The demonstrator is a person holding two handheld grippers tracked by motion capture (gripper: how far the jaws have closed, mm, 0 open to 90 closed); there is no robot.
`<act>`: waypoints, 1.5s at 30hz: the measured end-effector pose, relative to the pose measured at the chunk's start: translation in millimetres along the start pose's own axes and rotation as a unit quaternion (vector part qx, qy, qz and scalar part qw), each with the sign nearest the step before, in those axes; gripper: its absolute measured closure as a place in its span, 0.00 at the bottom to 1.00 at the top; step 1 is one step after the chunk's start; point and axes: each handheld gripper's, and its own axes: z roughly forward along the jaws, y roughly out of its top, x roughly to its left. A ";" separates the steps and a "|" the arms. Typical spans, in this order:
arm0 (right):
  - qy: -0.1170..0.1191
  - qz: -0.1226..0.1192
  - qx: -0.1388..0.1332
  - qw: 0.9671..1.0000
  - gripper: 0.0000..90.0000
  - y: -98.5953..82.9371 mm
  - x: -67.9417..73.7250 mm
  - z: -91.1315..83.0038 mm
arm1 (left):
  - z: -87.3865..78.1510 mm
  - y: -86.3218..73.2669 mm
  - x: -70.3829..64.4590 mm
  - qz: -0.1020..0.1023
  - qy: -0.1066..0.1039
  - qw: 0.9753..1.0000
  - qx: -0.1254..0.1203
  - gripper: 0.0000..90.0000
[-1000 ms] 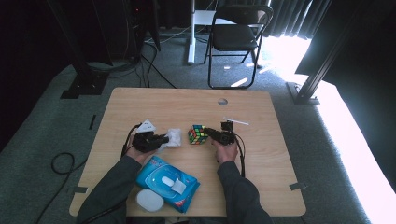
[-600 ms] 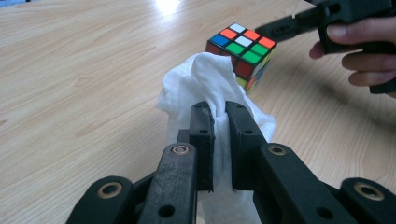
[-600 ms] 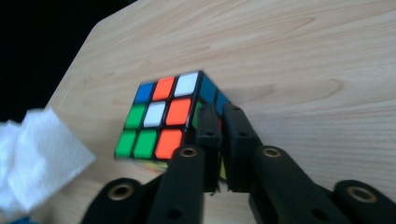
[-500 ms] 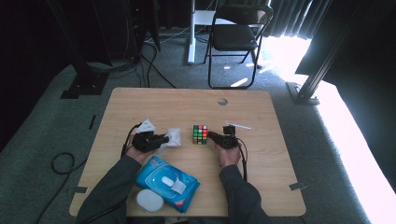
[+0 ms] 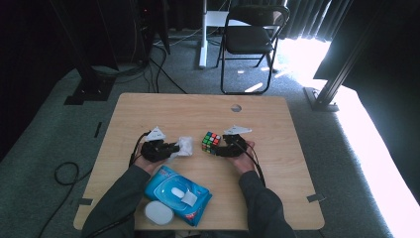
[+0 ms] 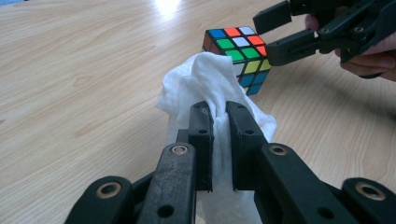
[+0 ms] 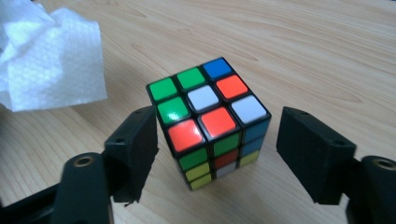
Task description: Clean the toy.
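Note:
A scrambled colour cube (image 5: 211,142) rests on the wooden table (image 5: 277,168), just right of centre. My right gripper (image 5: 221,149) stands open around it. In the right gripper view the cube (image 7: 210,119) sits between the jaws of that gripper (image 7: 217,135), the left jaw close to its edge and the right jaw a gap away. My left gripper (image 5: 174,148) is shut on a crumpled white wipe (image 5: 184,146). In the left gripper view the wipe (image 6: 210,88) bulges out past the pinching gripper (image 6: 219,108), with the cube (image 6: 238,53) and the right gripper (image 6: 270,33) just beyond it.
A blue wet-wipe pack (image 5: 177,194) and a white round lid (image 5: 158,213) lie near the front edge between the forearms. A cable hole (image 5: 236,107) is in the tabletop's far side. A folding chair (image 5: 250,34) stands on the floor beyond the table.
The right gripper has shifted slightly by the cube, which looked tilted a second ago and now sits flat. The left gripper has kept still with the wipe.

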 end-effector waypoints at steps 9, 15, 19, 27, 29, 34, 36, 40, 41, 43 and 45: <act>0.015 -0.062 -0.008 0.998 0.24 10.4 -0.3 9.9 | 0.6 -0.1 -0.3 0.000 -0.002 1.000 0.001 0.91; 0.020 -0.085 0.004 0.996 0.28 12.9 -1.2 20.8 | -0.7 0.0 0.3 0.001 -0.001 1.000 0.000 0.91; 0.021 -0.086 0.012 0.996 0.28 8.5 -2.6 25.1 | -0.9 -0.2 0.9 0.000 0.000 1.000 0.001 0.91; 0.018 -0.087 0.028 0.996 0.30 -2.6 -2.0 34.9 | -0.3 0.8 0.4 0.001 -0.001 1.000 0.001 0.91; 0.016 -0.086 0.028 0.996 0.32 -5.5 -1.1 36.9 | -0.8 1.4 0.6 0.000 -0.001 1.000 0.001 0.91; 0.014 -0.085 0.034 0.996 0.35 -7.9 -0.6 38.4 | -2.2 3.5 0.9 0.001 -0.001 1.000 -0.001 0.91; 0.014 -0.086 0.036 0.996 0.35 -8.7 -1.1 38.7 | -2.5 4.3 0.7 0.000 -0.001 1.000 -0.003 0.91; 0.014 -0.081 0.034 0.996 0.37 -9.1 -1.3 38.6 | -3.6 6.3 0.0 0.003 0.000 1.000 -0.004 0.91; 0.013 -0.080 0.034 0.996 0.37 -9.2 -0.9 37.9 | -4.1 6.9 -0.1 0.004 -0.001 1.000 -0.004 0.91; 0.006 -0.079 0.028 0.996 0.38 -9.8 -0.2 35.9 | -4.9 8.3 -0.1 0.004 0.001 1.000 -0.004 0.91; 0.009 -0.078 0.025 0.997 0.38 -10.2 0.1 33.3 | -5.8 9.9 -0.2 0.004 0.003 1.000 -0.005 0.91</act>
